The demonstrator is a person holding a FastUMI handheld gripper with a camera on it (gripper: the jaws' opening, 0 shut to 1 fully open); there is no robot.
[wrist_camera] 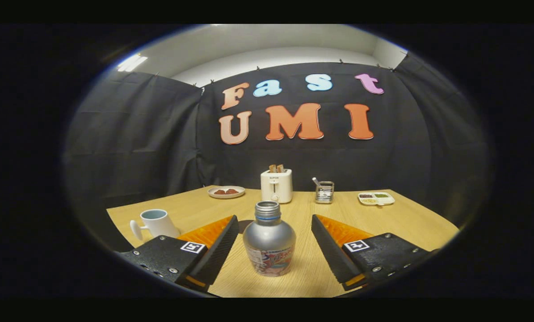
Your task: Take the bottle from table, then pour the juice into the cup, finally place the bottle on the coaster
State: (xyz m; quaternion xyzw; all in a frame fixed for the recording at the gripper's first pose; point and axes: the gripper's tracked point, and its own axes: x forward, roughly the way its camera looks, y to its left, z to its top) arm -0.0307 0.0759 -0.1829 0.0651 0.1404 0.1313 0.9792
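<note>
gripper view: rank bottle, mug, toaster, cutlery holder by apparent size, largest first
1. bottle, standing between the open fingers, nearest the camera, so inflated.
2. and 3. mug and toaster: look alike; the toaster is farther back, so no ranking.
4. cutlery holder.

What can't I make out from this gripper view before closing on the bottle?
- Dark round coaster: mostly hidden behind the silver metal bottle and the left finger.
- White ceramic cup: its inside is hidden by its rim.
- Bottle's contents: hidden by opaque metal.
- Hand-held gripper: open, fingers either side of the bottle, not touching.
</note>
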